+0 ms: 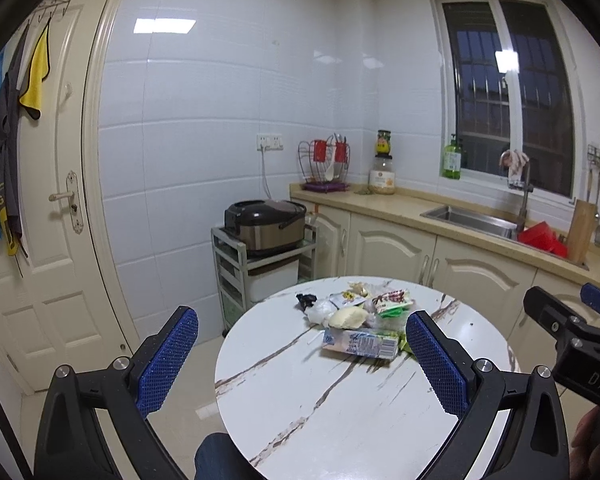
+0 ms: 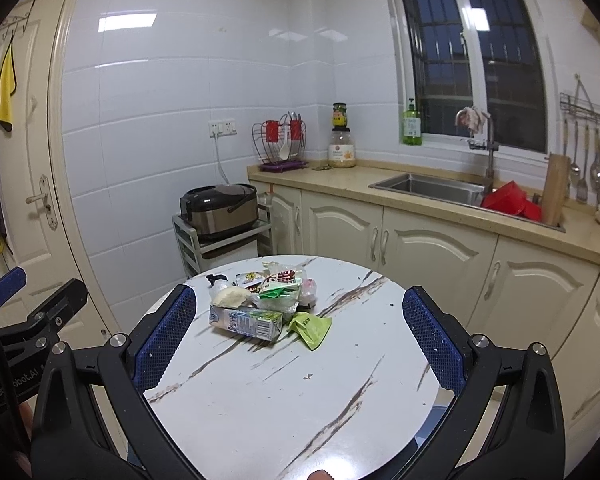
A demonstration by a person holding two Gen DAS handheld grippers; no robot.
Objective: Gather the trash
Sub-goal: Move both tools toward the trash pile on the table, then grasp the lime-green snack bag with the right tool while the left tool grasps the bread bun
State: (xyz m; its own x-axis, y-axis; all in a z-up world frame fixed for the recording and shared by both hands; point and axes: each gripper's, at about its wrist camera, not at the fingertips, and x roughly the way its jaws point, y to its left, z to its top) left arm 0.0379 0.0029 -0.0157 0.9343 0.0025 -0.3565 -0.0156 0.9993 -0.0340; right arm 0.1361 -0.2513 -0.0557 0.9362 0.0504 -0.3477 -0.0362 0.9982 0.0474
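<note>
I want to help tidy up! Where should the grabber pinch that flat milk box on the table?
Probably across the milk carton's short width near its right end, coming down from above. It lies flat at the front of the pile, nearest the open right gripper, so its long side edges look free for the fingers.

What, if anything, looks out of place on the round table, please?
A heap of trash sits on the marble table: a flattened milk carton on its side, a crumpled green wrapper, and loose crumbs nearby.
</note>
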